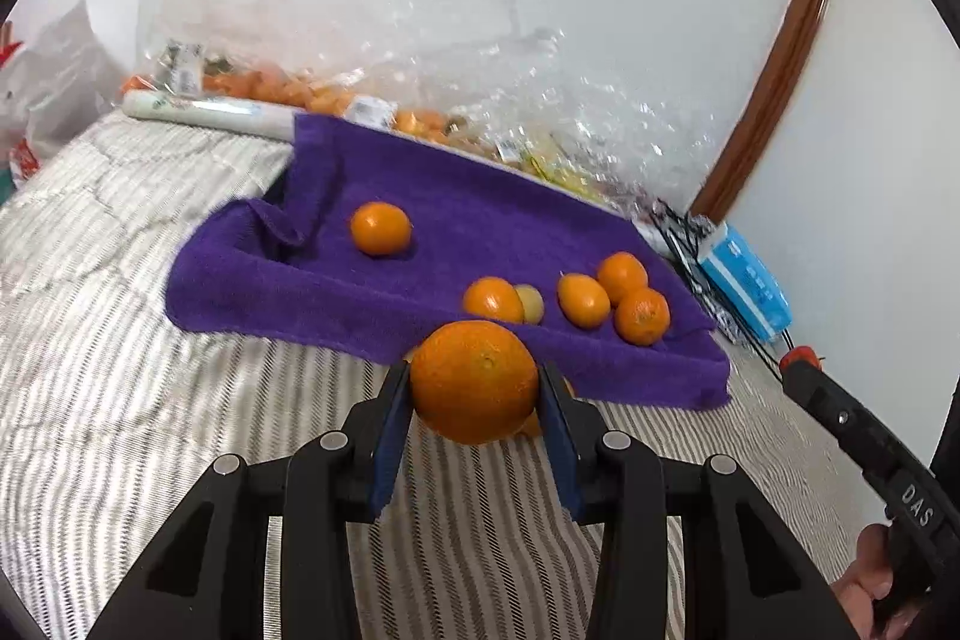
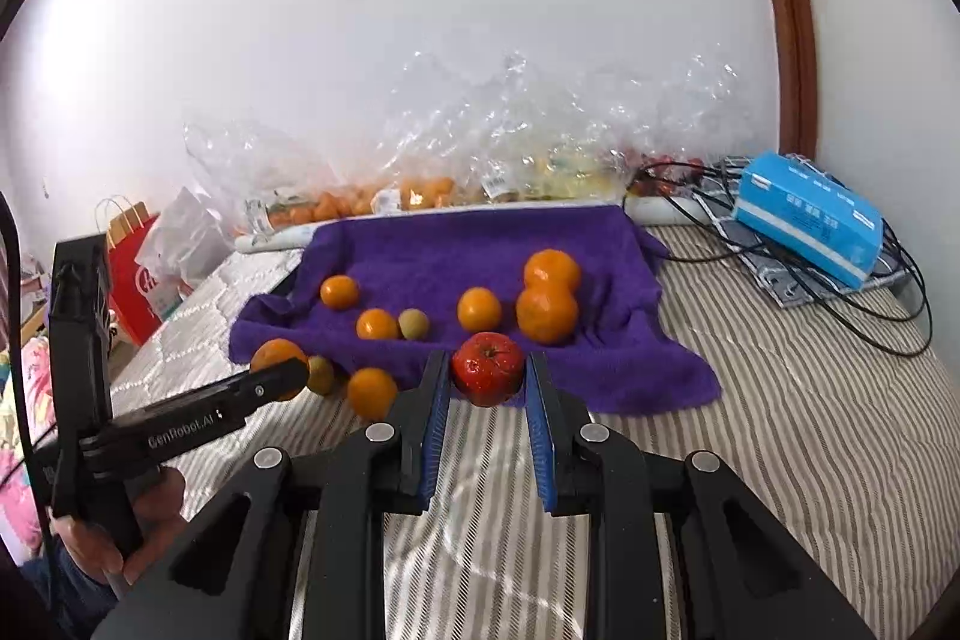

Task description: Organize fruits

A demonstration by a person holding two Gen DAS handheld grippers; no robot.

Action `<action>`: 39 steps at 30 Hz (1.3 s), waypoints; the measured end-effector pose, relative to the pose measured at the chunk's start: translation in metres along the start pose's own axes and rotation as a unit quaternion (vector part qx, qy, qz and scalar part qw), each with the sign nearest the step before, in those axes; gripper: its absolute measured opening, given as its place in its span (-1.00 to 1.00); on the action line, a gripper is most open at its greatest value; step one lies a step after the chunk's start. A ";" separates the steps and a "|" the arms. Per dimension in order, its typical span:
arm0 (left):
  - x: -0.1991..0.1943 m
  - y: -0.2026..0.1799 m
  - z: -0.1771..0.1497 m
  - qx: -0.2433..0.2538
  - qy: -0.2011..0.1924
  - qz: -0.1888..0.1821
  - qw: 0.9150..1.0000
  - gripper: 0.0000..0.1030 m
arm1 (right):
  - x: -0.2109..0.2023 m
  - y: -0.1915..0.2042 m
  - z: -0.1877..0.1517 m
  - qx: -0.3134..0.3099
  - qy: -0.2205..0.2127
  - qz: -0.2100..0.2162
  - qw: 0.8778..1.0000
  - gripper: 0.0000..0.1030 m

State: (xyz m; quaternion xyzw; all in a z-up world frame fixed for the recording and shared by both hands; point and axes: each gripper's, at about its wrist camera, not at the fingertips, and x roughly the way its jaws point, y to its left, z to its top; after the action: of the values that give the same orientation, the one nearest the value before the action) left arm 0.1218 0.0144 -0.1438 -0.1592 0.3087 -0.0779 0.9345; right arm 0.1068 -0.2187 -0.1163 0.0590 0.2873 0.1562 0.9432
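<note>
Currently left gripper [image 1: 475,388] is clamped on a large orange [image 1: 474,381], just in front of the purple towel's [image 1: 468,214] near edge. Right gripper [image 2: 489,370] is closed on a red apple [image 2: 487,367], over that same edge. Beyond, on the towel, sit loose oranges [image 2: 546,314] and a small greenish fruit [image 2: 413,324]; behind the towel, clear bags of fruit [image 2: 420,190] line the wall.
</note>
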 end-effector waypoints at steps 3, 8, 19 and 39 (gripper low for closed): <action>-0.003 0.003 0.005 -0.001 -0.001 0.015 1.000 -0.24 | 0.002 0.005 0.011 -0.010 -0.006 0.000 1.000 -0.52; -0.012 0.015 0.026 -0.022 -0.016 0.021 0.999 -0.24 | 0.009 0.012 0.029 -0.036 -0.025 0.000 0.999 -0.52; 0.016 0.029 0.091 -0.049 -0.048 0.038 0.997 -0.24 | 0.049 0.019 0.073 -0.047 -0.043 0.020 0.998 -0.52; 0.076 0.039 0.078 -0.047 -0.017 0.070 0.996 -0.24 | 0.132 -0.014 0.053 0.006 0.050 0.020 0.999 -0.52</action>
State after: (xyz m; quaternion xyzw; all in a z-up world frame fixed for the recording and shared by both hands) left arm 0.2315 0.0519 -0.1397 -0.1819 0.3063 0.0051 0.9344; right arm 0.2439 -0.1897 -0.1439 0.0628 0.3343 0.1762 0.9237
